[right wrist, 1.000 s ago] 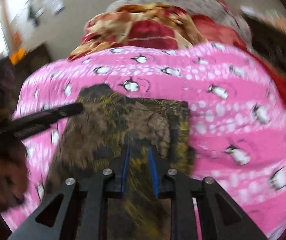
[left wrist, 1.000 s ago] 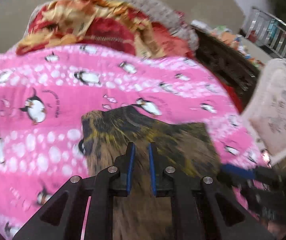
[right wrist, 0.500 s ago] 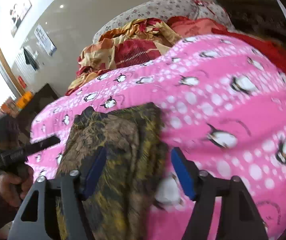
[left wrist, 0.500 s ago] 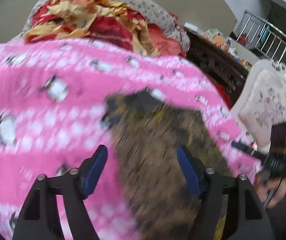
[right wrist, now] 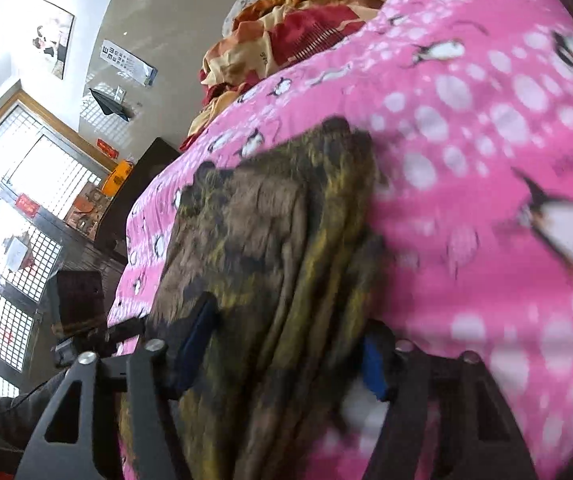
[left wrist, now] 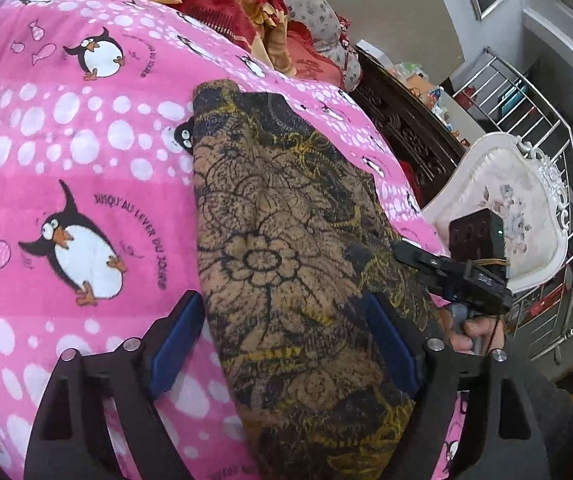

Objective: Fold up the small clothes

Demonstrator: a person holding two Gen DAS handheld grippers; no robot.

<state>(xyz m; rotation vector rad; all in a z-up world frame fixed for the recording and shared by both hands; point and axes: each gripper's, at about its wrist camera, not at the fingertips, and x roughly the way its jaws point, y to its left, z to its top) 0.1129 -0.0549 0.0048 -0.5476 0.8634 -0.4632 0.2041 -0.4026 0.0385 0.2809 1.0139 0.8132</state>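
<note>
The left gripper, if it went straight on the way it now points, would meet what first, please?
Most likely the folded brown patterned garment, which lies between the open jaws of the left gripper on the pink penguin blanket; depth is uncertain.

Both my jaws let go – left gripper (left wrist: 282, 344) spread wider, right gripper (right wrist: 286, 344) just narrowing – folded cloth (left wrist: 286, 248) between them.

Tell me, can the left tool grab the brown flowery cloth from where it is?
Probably yes. The left tool is open, and the brown flowery cloth lies flat on the pink penguin blanket right between its fingers. Nothing covers the cloth there.
</note>
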